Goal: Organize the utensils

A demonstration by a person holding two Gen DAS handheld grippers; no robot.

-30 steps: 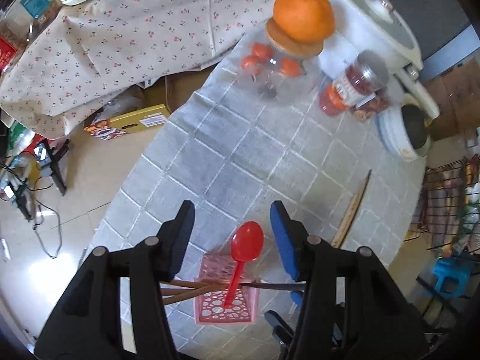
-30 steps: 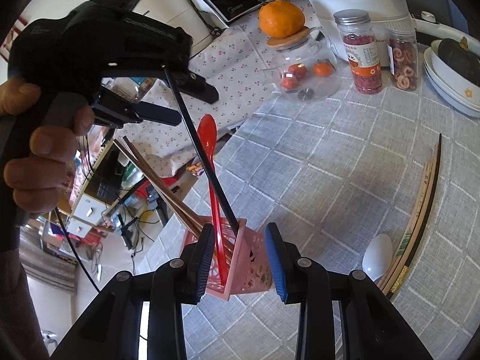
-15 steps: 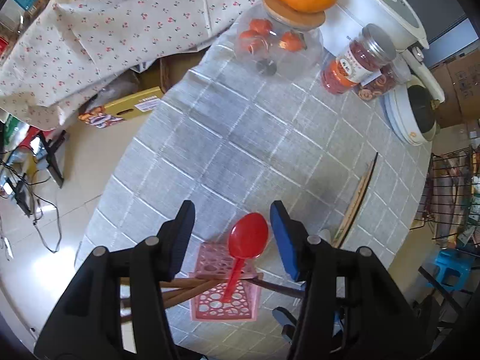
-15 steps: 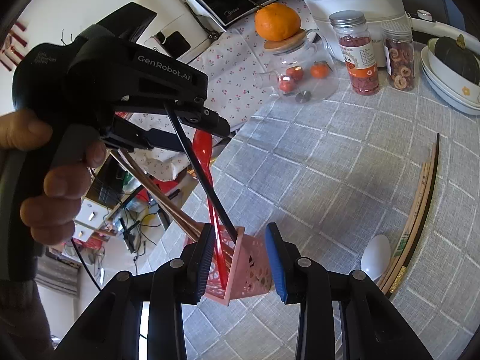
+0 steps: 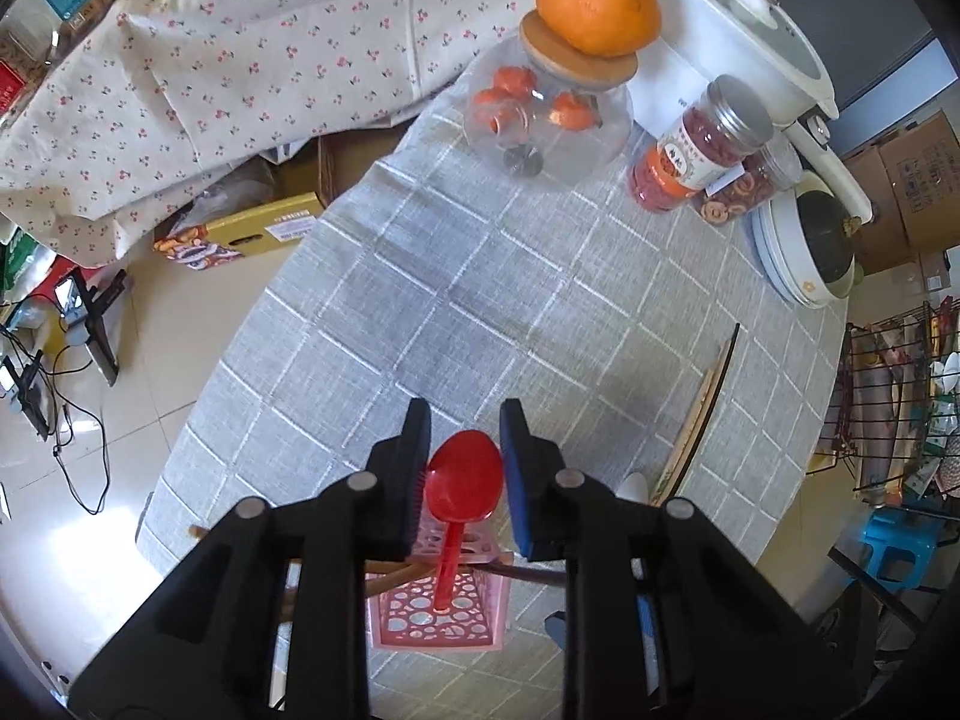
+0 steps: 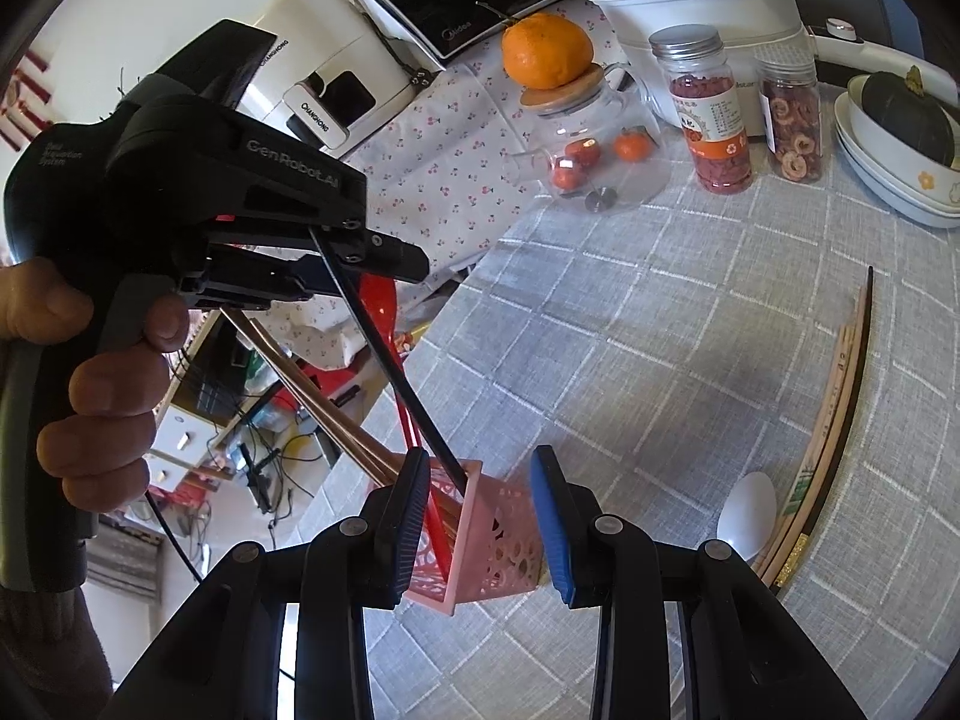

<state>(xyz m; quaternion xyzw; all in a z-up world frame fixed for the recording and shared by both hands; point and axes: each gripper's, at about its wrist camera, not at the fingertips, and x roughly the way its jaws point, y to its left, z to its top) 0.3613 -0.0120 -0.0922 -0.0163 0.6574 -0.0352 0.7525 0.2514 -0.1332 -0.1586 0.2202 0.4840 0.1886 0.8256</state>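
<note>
A pink perforated utensil holder (image 6: 504, 540) stands near the table's left edge, and my right gripper (image 6: 480, 504) is shut on its sides. In it stand a red spoon (image 5: 465, 480), brown chopsticks (image 6: 312, 378) and a black chopstick (image 6: 390, 372). My left gripper (image 5: 465, 462) points straight down over the holder (image 5: 444, 618). Its jaws are closing on the red spoon's bowl, and both pads touch the bowl's edges. A white spoon (image 6: 747, 510) and several loose chopsticks (image 6: 840, 396) lie on the grey checked cloth to the right.
At the back stand a glass jar (image 5: 540, 126) with an orange on its lid, two food jars (image 6: 714, 114), a white cooker (image 6: 696, 0) and stacked bowls (image 6: 888, 180) holding a dark squash. The table edge drops to the floor left of the holder.
The left gripper's jaws have narrowed from wide apart onto the red spoon's bowl. The right gripper and the holder have stayed put.
</note>
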